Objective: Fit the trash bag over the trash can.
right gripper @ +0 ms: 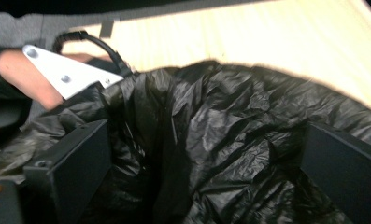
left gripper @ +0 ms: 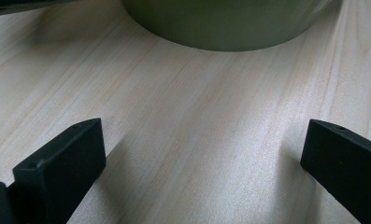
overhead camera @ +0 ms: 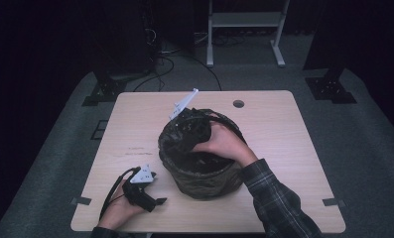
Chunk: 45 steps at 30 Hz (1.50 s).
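While the round bin [overhead camera: 202, 171] stood near the middle of the light wooden table [overhead camera: 284, 148], a black plastic bag [overhead camera: 187, 134] lined it, its crinkled film draped over the rim and down into the hollow. In the right gripper view that bag [right gripper: 220, 154] lay between and just beyond the two black jaws, which stood wide apart with crumpled film spread across the gap; whether either jaw touched the film could not be told, and nothing was pinched between them. From the high view, the right gripper [overhead camera: 187, 116] sat at the far rim of the bin, its grey three-cornered plate sticking up behind the bag, with the right hand [overhead camera: 224, 144] reaching over the bin's mouth and a plaid sleeve [overhead camera: 274, 198] trailing back toward the near edge.

Ahead of the left gripper's jaws, in its own view, the curved greenish wall of the bin [left gripper: 230, 23] rose at the top, well beyond the jaw tips, with bare wood grain between them. Those jaws were likewise spread wide and held nothing. The left gripper [overhead camera: 145, 193] rested low at the near left part of the table, beside the bin but apart from it, held in the left hand [overhead camera: 117, 210], its cable looping back. Farther out, a small round hole [overhead camera: 238, 103] marked the table's far side, and grey carpet [overhead camera: 363, 139] surrounded it.
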Each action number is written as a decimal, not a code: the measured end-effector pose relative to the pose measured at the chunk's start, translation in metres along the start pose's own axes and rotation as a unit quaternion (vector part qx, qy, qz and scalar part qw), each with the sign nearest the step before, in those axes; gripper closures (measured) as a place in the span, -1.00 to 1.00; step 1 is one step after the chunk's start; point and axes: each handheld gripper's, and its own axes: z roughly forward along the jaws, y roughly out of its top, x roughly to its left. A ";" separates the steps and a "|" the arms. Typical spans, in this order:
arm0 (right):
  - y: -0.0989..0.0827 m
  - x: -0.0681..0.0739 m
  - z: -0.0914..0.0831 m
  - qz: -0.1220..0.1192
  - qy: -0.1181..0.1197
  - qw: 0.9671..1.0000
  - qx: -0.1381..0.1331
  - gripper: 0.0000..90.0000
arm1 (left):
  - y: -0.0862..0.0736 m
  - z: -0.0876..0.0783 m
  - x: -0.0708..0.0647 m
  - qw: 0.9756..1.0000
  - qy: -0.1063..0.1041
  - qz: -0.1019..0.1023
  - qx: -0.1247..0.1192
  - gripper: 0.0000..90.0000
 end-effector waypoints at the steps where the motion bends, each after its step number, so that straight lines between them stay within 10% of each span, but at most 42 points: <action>1: 0.000 0.000 0.003 0.000 0.002 1.000 0.007 -0.96 | 0.000 0.000 0.000 1.000 0.000 0.000 0.000 -1.00; 16: -0.003 -0.005 0.020 0.010 -0.001 0.999 0.044 -0.99 | 0.000 0.000 0.000 1.000 0.000 0.000 0.000 -1.00; 45: -0.056 0.004 -0.093 0.026 -0.043 0.996 -0.078 -0.99 | 0.000 0.000 0.001 1.000 -0.002 0.001 -0.001 -1.00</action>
